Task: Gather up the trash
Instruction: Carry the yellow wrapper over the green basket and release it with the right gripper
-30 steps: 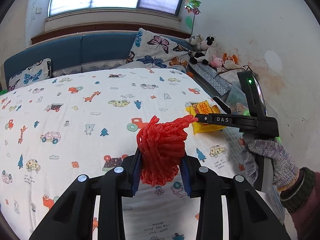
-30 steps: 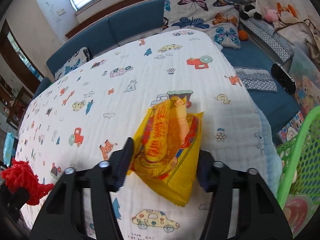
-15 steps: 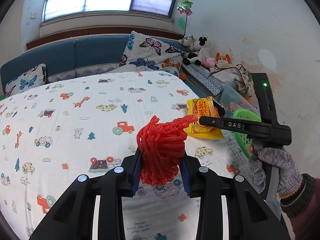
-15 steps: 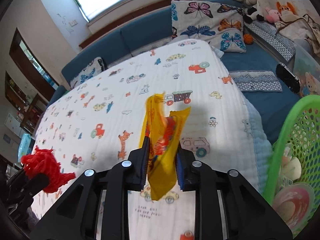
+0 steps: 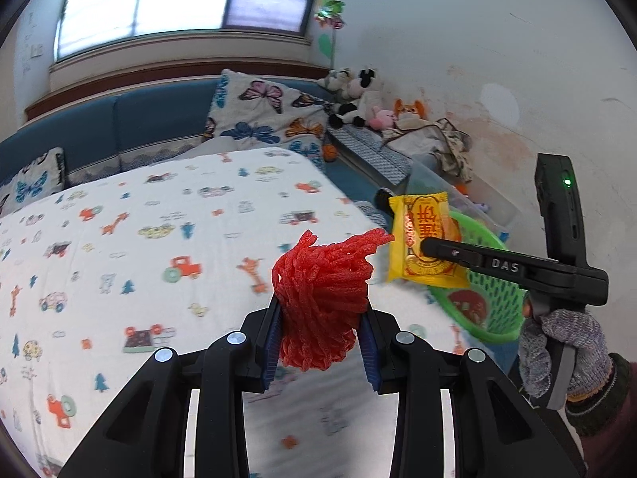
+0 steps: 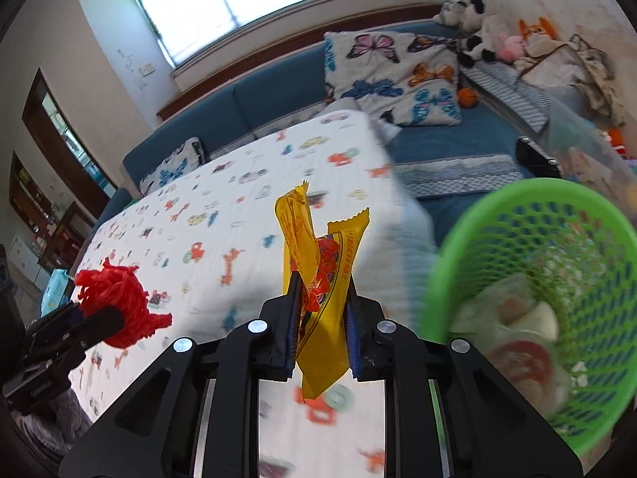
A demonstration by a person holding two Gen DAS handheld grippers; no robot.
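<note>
My left gripper [image 5: 320, 338] is shut on a red foam net [image 5: 324, 290], held above the printed bedspread [image 5: 159, 247]. My right gripper [image 6: 321, 318] is shut on a crumpled yellow snack wrapper [image 6: 322, 279], lifted clear of the bed. In the left wrist view the wrapper [image 5: 424, 245] hangs at the tip of the right gripper [image 5: 426, 247], in front of the green mesh basket [image 5: 493, 290]. The basket [image 6: 529, 279] stands to the right of the wrapper and holds white and red scraps. The red net [image 6: 115, 302] shows at the left of the right wrist view.
A gloved hand [image 5: 565, 354] holds the right gripper's handle. Butterfly pillows [image 5: 266, 115] and plush toys [image 5: 358, 99] lie at the back. A blue bench [image 6: 446, 151] with a black device [image 6: 535, 157] and a clear bin [image 5: 458, 195] stand beyond the bed's right edge.
My right gripper closed on the yellow wrapper, folding it, and lifted it off the bed toward the green basket. My left gripper rose and shifted right with the red net.
</note>
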